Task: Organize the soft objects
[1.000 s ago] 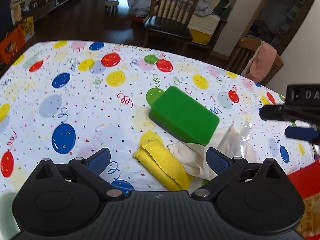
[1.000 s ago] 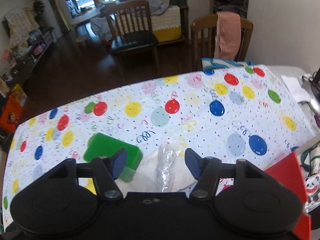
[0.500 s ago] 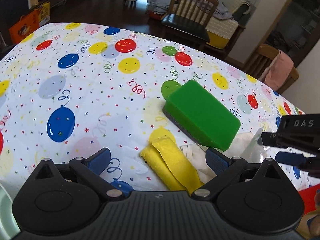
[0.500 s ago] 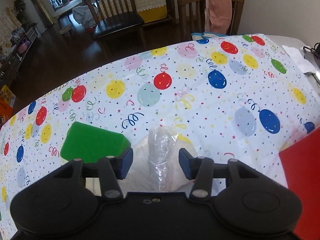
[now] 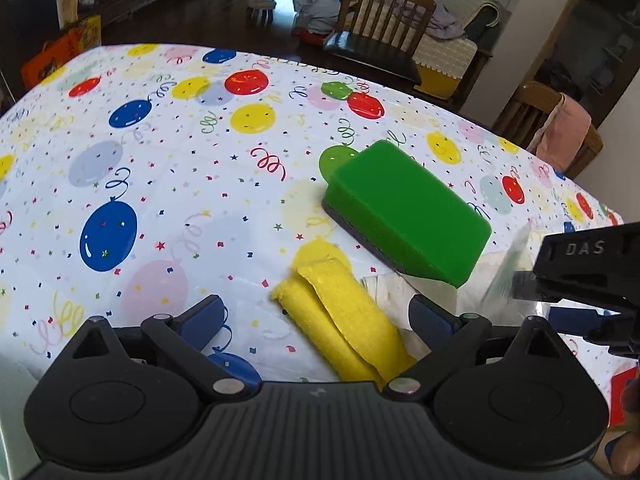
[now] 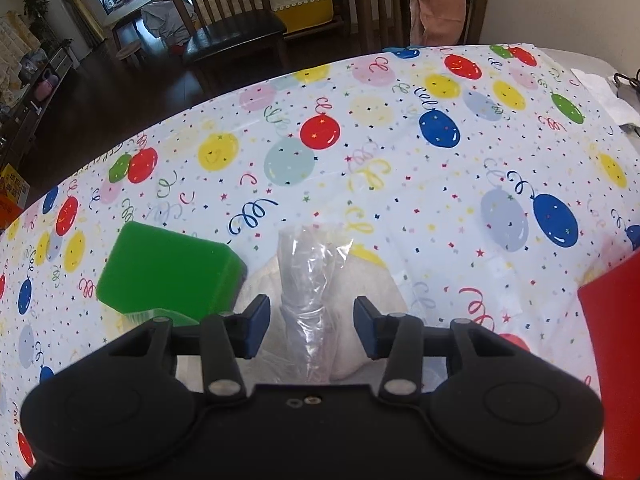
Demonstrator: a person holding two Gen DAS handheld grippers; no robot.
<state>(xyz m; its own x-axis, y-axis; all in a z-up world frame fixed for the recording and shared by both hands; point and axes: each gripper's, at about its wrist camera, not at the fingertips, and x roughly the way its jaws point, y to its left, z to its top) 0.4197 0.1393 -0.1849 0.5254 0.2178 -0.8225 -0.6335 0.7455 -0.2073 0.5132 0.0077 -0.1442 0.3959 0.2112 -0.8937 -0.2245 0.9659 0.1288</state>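
While both grippers tip down toward the balloon tablecloth (image 5: pixel 168 184), the soft things lie bunched close together, likely so they can be sorted one by one; the left gripper (image 5: pixel 316 320) has its jaws spread wide and holds nothing; the yellow cloth (image 5: pixel 344 320) lies folded right between its two blue pads (image 5: pixel 200 318), not touched by either; the green sponge (image 5: pixel 404 220) sits just ahead of that gripper and a bit to the right, with its far corner propped up on a white cloth (image 6: pixel 360 280), so it leans; the right gripper (image 6: pixel 312 328) is partly open, and its jaws have just been closing in; the twisted neck of a clear plastic bag (image 6: pixel 312 272) stands between its pads, but there is a gap on each side, so it grips nothing yet; the white cloth seems to be inside that bag, though I cannot be sure; the sponge is ahead and to the left of the right gripper; a red thing (image 6: pixel 612 360) is far off to its right; I think the neck sticks up because it was twisted, which makes it easy to pinch; both grippers point steeply down at the pile, side by side and near each other.
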